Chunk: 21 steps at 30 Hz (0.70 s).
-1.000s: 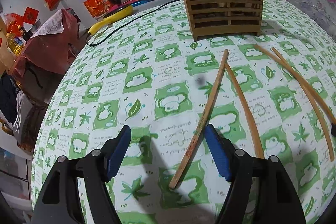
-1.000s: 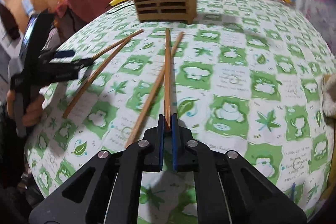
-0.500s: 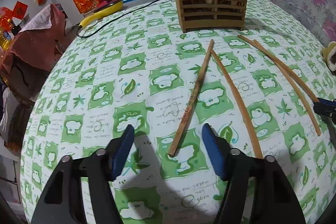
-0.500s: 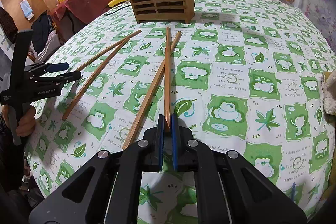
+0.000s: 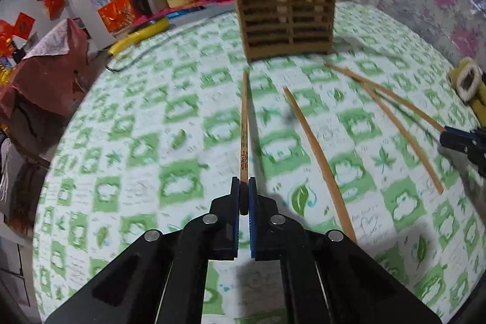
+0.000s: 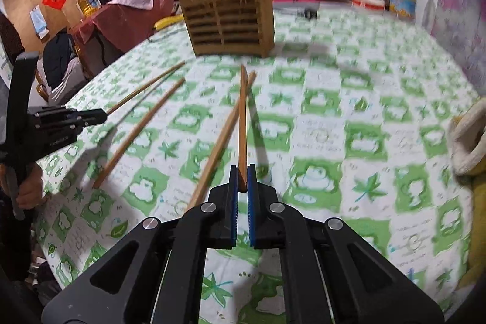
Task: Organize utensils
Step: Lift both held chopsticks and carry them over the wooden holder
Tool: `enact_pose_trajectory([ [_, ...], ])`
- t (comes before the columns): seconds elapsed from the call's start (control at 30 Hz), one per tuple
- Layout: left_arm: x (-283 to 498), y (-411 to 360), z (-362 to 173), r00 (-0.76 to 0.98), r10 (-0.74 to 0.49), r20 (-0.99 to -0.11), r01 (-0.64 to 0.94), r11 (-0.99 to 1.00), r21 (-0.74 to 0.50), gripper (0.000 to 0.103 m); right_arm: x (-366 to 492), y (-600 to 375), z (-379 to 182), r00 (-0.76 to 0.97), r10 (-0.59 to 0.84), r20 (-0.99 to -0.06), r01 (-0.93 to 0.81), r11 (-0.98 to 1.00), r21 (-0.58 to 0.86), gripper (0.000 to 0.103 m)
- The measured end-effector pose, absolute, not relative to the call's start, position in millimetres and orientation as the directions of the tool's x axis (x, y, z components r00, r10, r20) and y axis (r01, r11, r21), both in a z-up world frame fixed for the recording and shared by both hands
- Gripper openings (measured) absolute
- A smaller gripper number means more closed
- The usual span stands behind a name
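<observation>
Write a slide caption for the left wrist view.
Left gripper shut on a chopstick, aimed at the wooden holder; three more chopsticks lie nearby.

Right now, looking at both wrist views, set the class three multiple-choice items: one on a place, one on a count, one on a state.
1. Where does the wooden holder stand?
A. At the far side of the tablecloth, beyond the chopsticks
B. Beside the left gripper
C. On the floor

2. How many chopsticks lie loose on the cloth, gripped by nothing?
A. None
B. Two
C. Five

3. What is the left gripper doing?
A. Open, holding nothing
B. Shut on a chopstick
C. Shut on the holder

Answers: 1 A, it stands past the chopstick tips; 2 B, four lie outside the holder and each gripper clamps one; 3 B, the blue pads pinch the stick's near end.
</observation>
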State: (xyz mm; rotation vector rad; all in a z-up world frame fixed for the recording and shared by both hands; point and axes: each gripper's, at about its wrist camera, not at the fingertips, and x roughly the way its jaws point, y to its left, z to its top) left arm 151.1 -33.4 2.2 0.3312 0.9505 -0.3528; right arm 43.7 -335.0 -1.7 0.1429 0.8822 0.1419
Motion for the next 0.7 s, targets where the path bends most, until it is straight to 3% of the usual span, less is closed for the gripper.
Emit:
enact_pose_trajectory([
  [0.43, 169, -55, 102, 0.670, -0.217, -0.710, 0.405, 0.908, 0.105, 0.006, 64, -331, 121, 0.822, 0.128, -0.555, -0.078, 0.990, 0.114, 0.006],
  [0.7, 193, -70, 161, 0.710, -0.297, -0.639, 0.406, 0.914, 0.025, 0.006, 98, -333, 172, 0.873, 0.155, -0.462, -0.079, 0.981, 0.179, 0.006],
])
